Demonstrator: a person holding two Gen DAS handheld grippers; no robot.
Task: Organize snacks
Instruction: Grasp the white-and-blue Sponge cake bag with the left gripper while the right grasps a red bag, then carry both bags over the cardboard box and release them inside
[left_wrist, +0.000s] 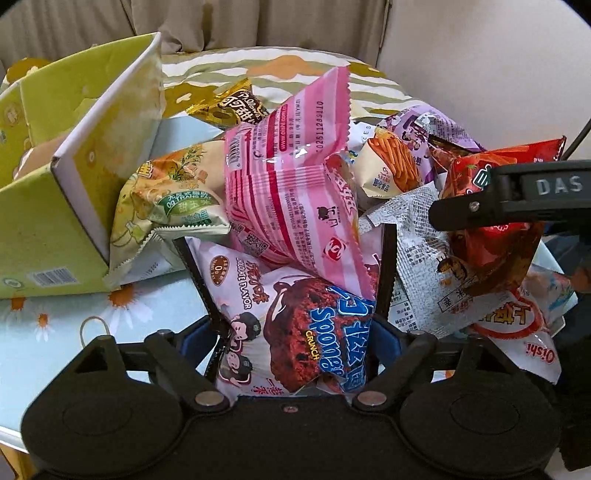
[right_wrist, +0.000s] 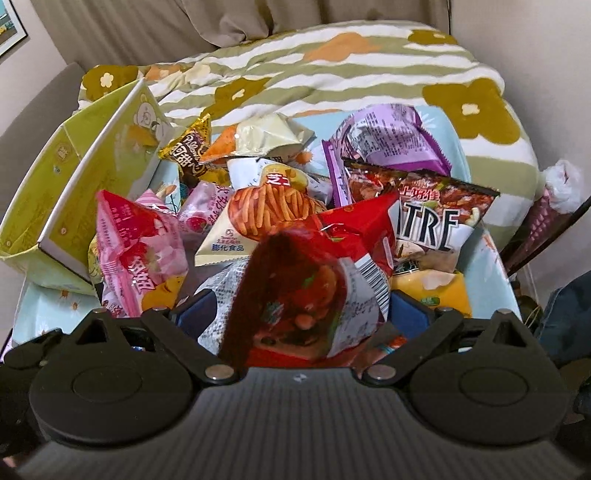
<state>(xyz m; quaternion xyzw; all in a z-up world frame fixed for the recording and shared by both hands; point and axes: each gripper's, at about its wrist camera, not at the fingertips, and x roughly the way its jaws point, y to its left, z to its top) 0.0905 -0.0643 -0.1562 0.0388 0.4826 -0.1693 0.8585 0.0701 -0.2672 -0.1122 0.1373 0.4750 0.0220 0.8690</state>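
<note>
A pile of snack packets lies on a flowered tablecloth. My left gripper (left_wrist: 288, 254) is shut on a pink striped packet (left_wrist: 291, 184) and holds it over a Sponge Crunch chocolate packet (left_wrist: 295, 325). My right gripper (right_wrist: 303, 295) is shut on a red packet (right_wrist: 306, 288); it also shows in the left wrist view (left_wrist: 495, 236), pinched by the black fingers (left_wrist: 509, 192) at the right. A green cardboard box (left_wrist: 74, 155) stands open at the left; in the right wrist view it (right_wrist: 85, 184) sits at the left too.
Other packets lie around: gold chocolate (left_wrist: 229, 103), yellow-green (left_wrist: 173, 199), fries (right_wrist: 266, 214), purple (right_wrist: 388, 140), and a dark packet (right_wrist: 439, 218). A striped flowered blanket (right_wrist: 332, 66) lies behind the table. The tablecloth (left_wrist: 74, 332) shows at the front left.
</note>
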